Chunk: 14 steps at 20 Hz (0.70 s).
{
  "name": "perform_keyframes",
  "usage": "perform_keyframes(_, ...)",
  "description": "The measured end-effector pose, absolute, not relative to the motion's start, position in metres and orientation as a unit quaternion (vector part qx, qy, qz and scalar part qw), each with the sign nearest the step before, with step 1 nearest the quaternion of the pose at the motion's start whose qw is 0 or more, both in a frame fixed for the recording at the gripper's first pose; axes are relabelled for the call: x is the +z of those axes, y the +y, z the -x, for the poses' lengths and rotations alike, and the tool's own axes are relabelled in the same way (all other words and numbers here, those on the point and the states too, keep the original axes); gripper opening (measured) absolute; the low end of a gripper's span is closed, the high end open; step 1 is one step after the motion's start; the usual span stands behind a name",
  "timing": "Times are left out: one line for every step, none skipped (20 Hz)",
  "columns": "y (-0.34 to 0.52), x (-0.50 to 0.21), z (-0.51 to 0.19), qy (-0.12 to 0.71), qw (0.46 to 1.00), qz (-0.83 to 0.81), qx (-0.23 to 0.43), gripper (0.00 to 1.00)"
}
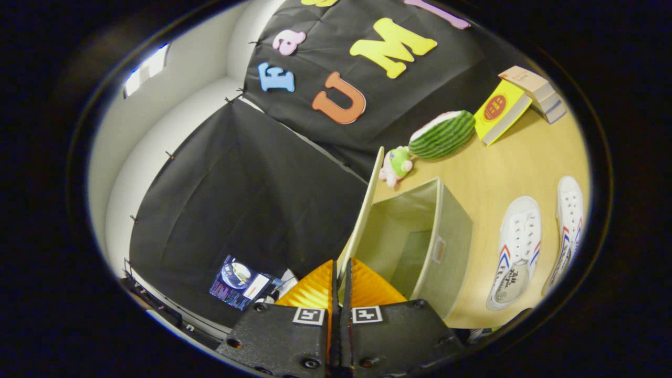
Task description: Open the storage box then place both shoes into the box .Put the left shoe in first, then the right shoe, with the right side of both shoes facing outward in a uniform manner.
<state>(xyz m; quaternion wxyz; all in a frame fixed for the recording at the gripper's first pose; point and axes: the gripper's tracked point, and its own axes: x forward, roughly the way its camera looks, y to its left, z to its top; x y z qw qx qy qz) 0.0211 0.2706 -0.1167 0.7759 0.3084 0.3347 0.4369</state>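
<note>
The hand-held gripper (340, 283) pinches the raised lid (362, 210) of the storage box (446, 231), fingers nearly closed; a slip could drop it shut. Both shoes (517, 252) wait on the tabletop (493, 173) beyond the box to the right, the far one cut off.

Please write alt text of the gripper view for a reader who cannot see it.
The gripper has its jaws shut on the raised cream lid of the open, empty beige fabric storage box. On the light wooden table beyond lie two white canvas shoes, a watermelon toy and stacked books.
</note>
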Motion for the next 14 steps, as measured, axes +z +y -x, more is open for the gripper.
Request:
perform_keyframes(0.279, -0.107, -0.019, 0.329, 0.779, -0.294, 0.445, 0.06)
perform_keyframes(0.289, -0.100, -0.017, 0.323, 0.784, -0.276, 0.452, 0.05)
perform_keyframes(0.300, -0.093, -0.015, 0.315, 0.789, -0.262, 0.458, 0.06)
perform_keyframes(0.311, -0.086, -0.012, 0.308, 0.790, -0.248, 0.468, 0.06)
perform_keyframes(0.324, -0.077, -0.009, 0.299, 0.793, -0.236, 0.476, 0.06)
perform_keyframes(0.335, -0.072, -0.006, 0.293, 0.796, -0.221, 0.482, 0.06)
perform_keyframes(0.346, -0.069, -0.003, 0.287, 0.798, -0.206, 0.488, 0.06)
perform_keyframes(0.359, -0.066, -0.001, 0.285, 0.799, -0.193, 0.493, 0.06)
perform_keyframes(0.371, -0.064, 0.002, 0.282, 0.800, -0.182, 0.498, 0.06)
perform_keyframes(0.383, -0.061, 0.003, 0.279, 0.801, -0.171, 0.502, 0.06)
perform_keyframes(0.393, -0.060, 0.005, 0.276, 0.802, -0.160, 0.505, 0.06)
perform_keyframes(0.404, -0.060, 0.007, 0.274, 0.803, -0.149, 0.508, 0.06)
perform_keyframes(0.414, -0.060, 0.009, 0.270, 0.805, -0.138, 0.510, 0.07)
perform_keyframes(0.423, -0.061, 0.008, 0.266, 0.808, -0.125, 0.511, 0.09)
